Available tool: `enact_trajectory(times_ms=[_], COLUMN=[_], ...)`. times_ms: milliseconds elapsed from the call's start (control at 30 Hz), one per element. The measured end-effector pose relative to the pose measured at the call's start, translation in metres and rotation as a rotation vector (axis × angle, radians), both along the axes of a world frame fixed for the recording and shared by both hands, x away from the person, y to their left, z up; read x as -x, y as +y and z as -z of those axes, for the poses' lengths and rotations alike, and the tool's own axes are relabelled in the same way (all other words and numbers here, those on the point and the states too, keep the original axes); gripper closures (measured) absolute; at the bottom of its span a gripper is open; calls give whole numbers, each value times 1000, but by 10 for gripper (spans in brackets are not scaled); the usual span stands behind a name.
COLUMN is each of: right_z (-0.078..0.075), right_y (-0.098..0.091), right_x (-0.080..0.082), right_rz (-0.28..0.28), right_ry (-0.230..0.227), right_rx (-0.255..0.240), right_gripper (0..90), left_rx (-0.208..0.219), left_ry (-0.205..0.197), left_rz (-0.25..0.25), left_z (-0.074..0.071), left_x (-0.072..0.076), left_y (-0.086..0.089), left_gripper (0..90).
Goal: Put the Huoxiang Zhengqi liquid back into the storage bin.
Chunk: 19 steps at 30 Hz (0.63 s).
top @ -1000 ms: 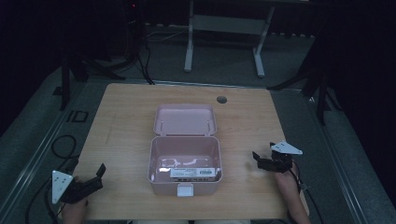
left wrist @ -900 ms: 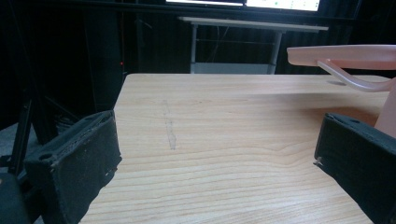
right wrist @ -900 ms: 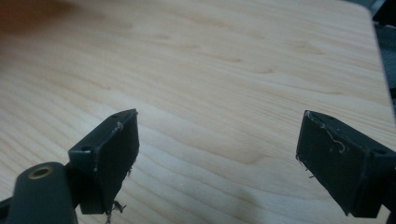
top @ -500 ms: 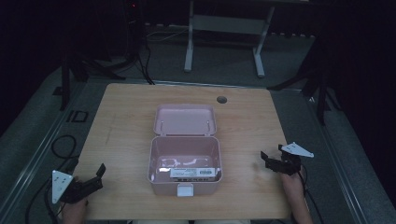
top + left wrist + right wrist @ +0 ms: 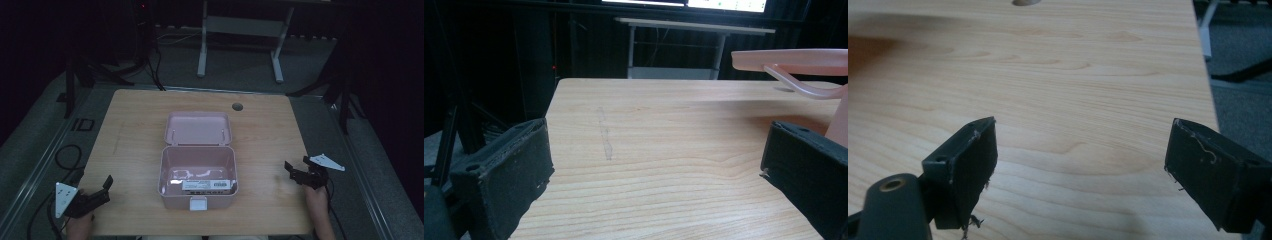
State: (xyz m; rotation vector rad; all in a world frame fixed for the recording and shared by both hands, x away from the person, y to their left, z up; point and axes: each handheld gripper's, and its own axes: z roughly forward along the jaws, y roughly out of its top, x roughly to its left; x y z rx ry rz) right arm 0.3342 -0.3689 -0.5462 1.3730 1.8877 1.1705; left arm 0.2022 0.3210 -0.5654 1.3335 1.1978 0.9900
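My left gripper (image 5: pixel 102 187) sat near the table's (image 5: pixel 130 140) near-left corner and my right gripper (image 5: pixel 295 172) by its right edge, both wide open and empty. The pink box (image 5: pixel 198 172) stood mid-table toward the near edge, lid back, a labelled item (image 5: pixel 207 185) inside; closing it, I judged, remained.

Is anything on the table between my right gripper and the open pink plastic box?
Nothing visible: bare wooden table lies between the right gripper and the open pink plastic box, whose near wall faces it.
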Motion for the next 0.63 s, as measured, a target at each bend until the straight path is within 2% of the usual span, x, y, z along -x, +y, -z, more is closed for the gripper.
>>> enact_trajectory(times_ms=[100,200,633], right_z=[1,2,4], right_y=[-5,-7,-6], right_x=[0,-1,-3], right_rz=[25,34,25], right_ry=[1,10,28], right_rx=[-31,-38,-20], right_gripper=[130,130,130], left_rx=[0,2,4], left_ry=[1,0,-1], left_rz=[0,-2,0], left_z=[0,0,0], left_x=[0,0,0], left_y=[0,0,0], left_gripper=[3,3,3])
